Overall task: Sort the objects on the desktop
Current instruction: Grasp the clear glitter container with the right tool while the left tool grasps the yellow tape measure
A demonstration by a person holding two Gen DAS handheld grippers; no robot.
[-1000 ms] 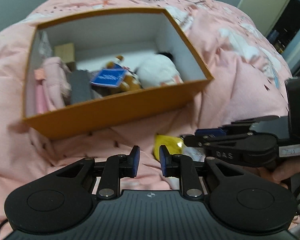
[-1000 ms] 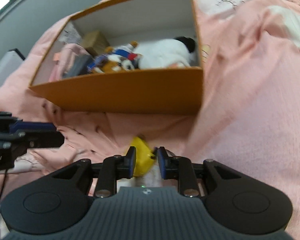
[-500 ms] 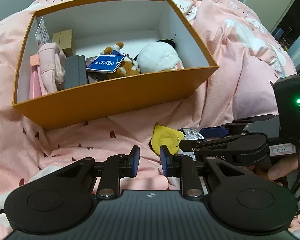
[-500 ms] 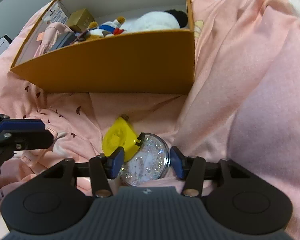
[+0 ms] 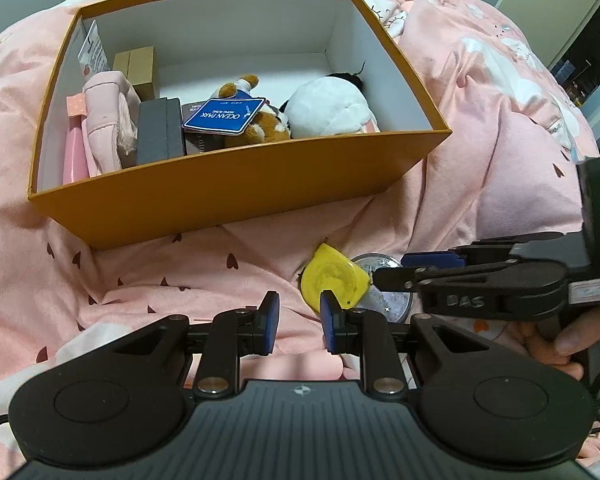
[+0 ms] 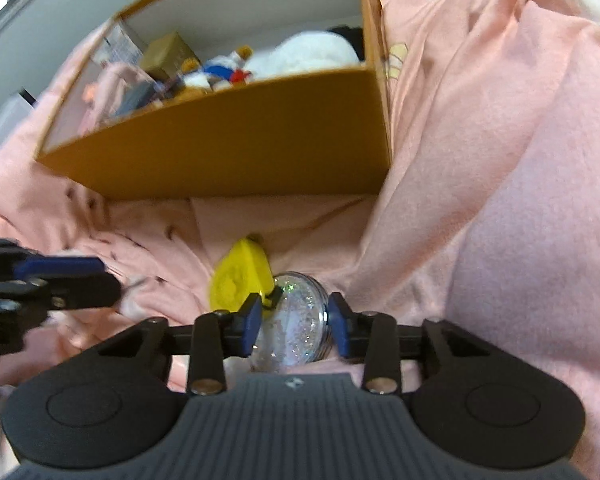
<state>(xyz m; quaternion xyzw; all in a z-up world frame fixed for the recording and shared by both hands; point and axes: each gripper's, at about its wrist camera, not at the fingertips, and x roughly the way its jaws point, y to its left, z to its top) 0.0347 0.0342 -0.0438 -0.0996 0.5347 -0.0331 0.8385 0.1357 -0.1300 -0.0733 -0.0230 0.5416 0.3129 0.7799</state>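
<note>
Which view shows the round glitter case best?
The right wrist view: the glitter case sits almost whole between the closing jaws of the right hand-held gripper, its sparkly face and metal rim visible, though slightly blurred. The left wrist view shows only slivers of it, behind the yellow piece and under that hand-held gripper.

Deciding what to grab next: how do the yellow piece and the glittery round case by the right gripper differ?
The yellow piece is opaque, plain and roughly wedge-shaped; the glittery round case is a clear disc full of sparkles with a silver rim. The case sits between the closing jaws of the right gripper; the yellow piece lies just outside them. Both rest on the pink blanket, outside the orange box.
</note>
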